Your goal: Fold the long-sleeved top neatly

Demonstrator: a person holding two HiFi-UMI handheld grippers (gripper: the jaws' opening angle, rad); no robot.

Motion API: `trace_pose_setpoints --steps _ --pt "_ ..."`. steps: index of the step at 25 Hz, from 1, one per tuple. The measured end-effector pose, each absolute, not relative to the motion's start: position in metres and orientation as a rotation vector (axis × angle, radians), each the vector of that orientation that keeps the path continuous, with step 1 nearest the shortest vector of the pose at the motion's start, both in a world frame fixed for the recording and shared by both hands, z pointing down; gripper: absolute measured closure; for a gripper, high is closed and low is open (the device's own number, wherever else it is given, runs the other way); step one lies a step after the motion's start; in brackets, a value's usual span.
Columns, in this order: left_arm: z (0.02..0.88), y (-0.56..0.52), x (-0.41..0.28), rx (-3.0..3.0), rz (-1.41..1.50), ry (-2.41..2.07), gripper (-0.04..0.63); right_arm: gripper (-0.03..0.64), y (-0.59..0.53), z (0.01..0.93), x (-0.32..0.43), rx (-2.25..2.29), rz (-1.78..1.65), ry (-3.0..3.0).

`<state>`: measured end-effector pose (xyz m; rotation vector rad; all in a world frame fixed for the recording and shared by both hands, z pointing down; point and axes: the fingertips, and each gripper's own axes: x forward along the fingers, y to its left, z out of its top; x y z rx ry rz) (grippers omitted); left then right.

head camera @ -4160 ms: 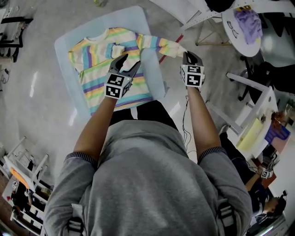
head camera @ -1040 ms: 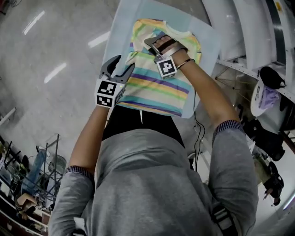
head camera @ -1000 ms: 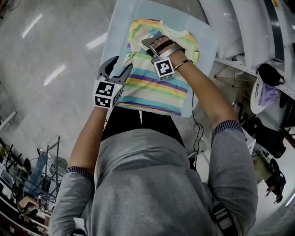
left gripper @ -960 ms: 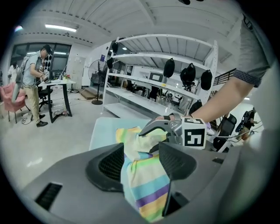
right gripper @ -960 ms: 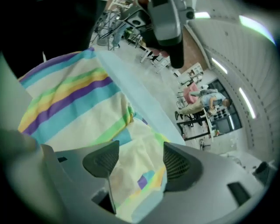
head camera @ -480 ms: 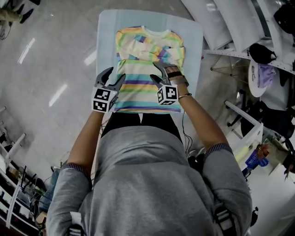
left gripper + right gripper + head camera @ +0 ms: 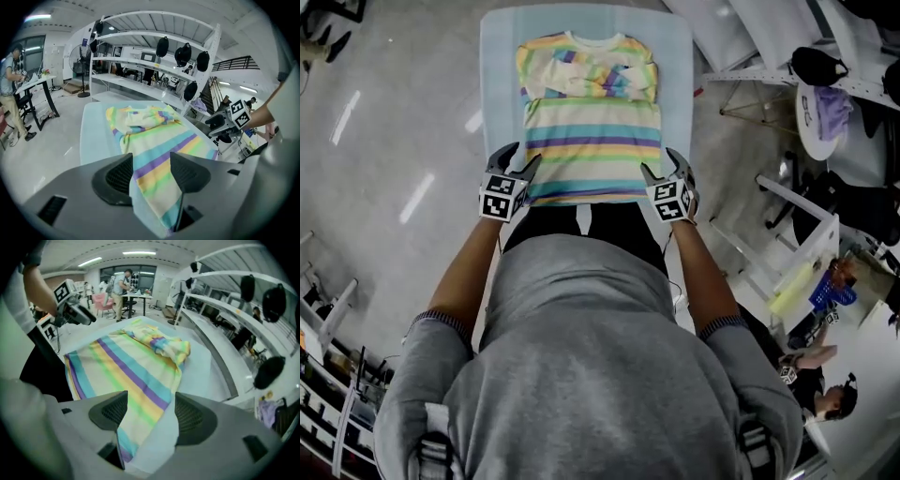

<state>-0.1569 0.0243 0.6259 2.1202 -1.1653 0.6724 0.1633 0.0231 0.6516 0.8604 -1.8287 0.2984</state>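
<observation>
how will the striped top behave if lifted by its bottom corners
Probably floppy: the top droops over the table edge. Its middle would likely sag between lifted corners. The folded sleeves lie loose, so they may slip.

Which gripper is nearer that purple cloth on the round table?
Right. Right gripper, jaws just opening around the pastel-striped top's hem corner, is on the purple cloth's side; left gripper, opposite corner.

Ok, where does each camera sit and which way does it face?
Head view: on the person's head, steeply down at the striped top on the table; torso, forearms, left gripper, right gripper show.
Left gripper view: on that gripper, along its open jaws up the top; right gripper shows.
Right gripper view: mirrored, jaws just opened wider, hem between; left gripper shows.
All share the top.
</observation>
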Motion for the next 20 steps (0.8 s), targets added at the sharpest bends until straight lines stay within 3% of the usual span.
trace_pose_setpoints --steps 20 --pt "0.679 0.136 -0.162 1.775 0.7 -1.355 0.319 0.287 0.103 0.701 0.206 1.017 0.75 -1.891"
